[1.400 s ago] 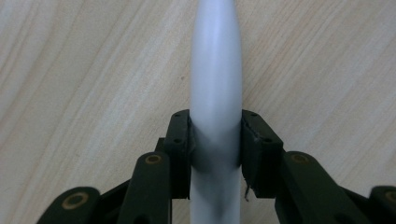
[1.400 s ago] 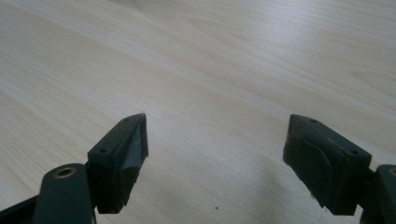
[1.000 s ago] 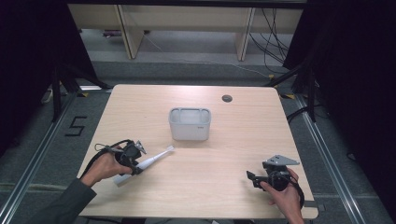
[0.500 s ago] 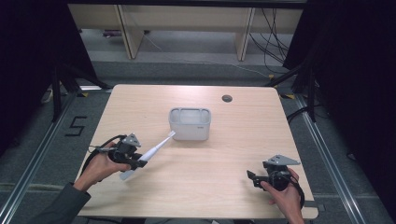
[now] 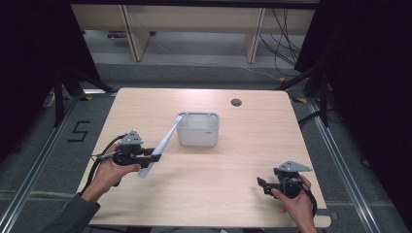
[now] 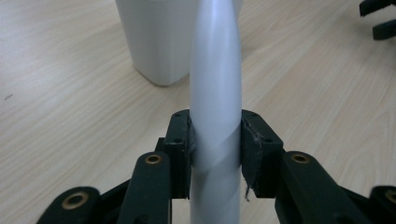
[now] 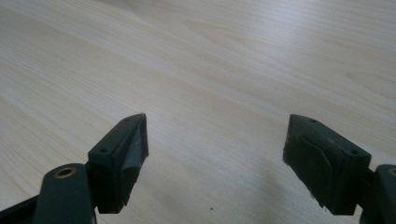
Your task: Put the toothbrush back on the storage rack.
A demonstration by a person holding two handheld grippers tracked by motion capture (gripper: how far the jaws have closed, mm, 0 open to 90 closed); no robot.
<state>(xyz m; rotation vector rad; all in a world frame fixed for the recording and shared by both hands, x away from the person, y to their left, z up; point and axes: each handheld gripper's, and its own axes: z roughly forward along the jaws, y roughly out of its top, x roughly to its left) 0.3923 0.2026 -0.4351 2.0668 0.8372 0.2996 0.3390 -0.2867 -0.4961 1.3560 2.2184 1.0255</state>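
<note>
High view: left gripper holds the white tube tilted above the bench, tip at the white container. Left gripper view confirms jaws clamped. Right gripper jaws wide, empty.
</note>
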